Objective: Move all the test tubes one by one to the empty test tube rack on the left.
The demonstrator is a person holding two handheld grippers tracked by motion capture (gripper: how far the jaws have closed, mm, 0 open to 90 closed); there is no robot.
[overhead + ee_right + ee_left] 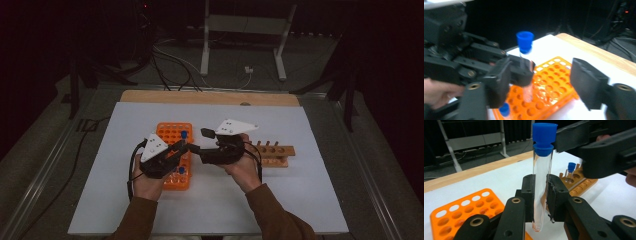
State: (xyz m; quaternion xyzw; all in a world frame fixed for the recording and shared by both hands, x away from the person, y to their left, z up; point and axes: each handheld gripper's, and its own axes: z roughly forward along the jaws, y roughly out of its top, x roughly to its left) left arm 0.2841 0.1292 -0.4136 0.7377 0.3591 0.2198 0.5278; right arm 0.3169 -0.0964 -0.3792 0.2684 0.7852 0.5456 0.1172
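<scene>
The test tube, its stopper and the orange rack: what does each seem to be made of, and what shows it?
Test tube: clear glass or hard plastic; the background shows through it, too alike to tell which.
Stopper: matt blue, probably moulded plastic or rubber.
Orange rack: smooth plastic by its even colour and moulded round holes.

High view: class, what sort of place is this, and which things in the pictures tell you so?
Probably a lab-style test bench in a dark workroom. Clues: a clear glass test tube with a blue cap, an orange plastic tube rack with round holes, and a small wooden tube rack on a white-covered table.
</scene>
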